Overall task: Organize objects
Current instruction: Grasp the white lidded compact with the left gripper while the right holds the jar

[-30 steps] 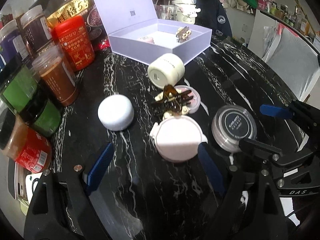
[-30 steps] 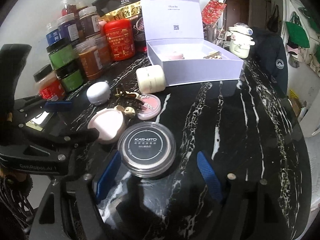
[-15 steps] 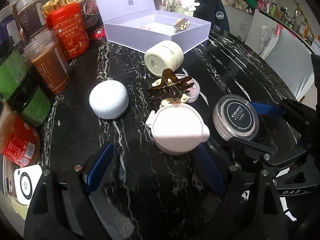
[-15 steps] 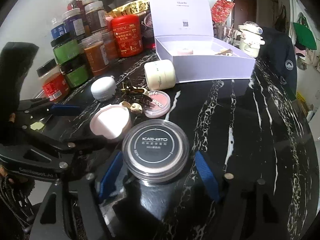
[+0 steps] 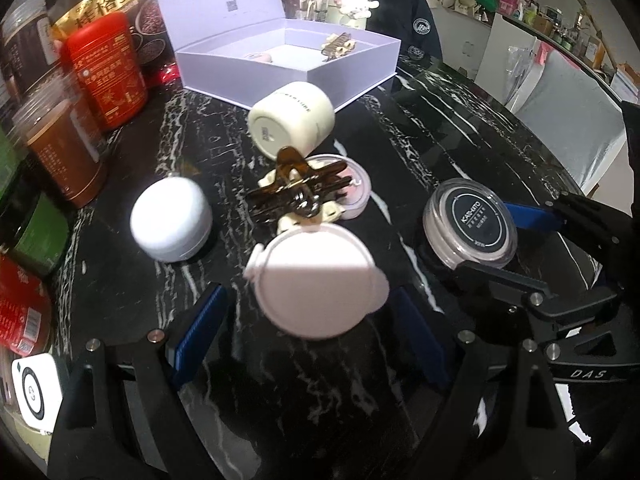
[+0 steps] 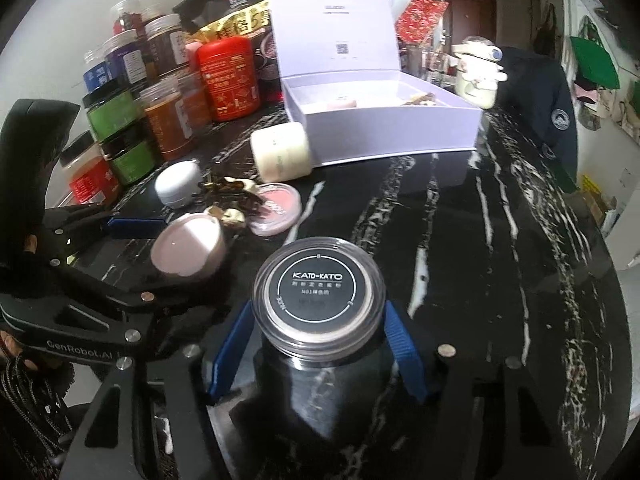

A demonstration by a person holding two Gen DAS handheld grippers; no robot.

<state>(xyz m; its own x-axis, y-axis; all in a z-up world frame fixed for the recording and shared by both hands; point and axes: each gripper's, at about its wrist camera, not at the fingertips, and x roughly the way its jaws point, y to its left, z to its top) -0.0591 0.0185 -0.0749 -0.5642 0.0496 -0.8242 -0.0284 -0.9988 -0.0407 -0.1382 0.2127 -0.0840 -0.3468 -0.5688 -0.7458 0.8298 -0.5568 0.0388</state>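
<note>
On the black marble table a clear jar with a black lid sits between the blue pads of my right gripper. Its jaws are closing and the pads meet the jar's sides. The jar also shows in the left wrist view. My left gripper stands open, with a round pink compact lying between its fingertips, apart from both pads. Beyond it lie a brown hair claw, a pink blush pot, a small white jar and a cream jar on its side.
An open lavender box stands at the back, holding a hair clip and a small pink item. A red tin and several food jars crowd the left edge. A dark jacket hangs at the far right.
The right gripper's pads have drawn in from well apart to the sides of the black-lidded jar. The left gripper keeps the same width, and the pink compact now sits closer between its fingers.
</note>
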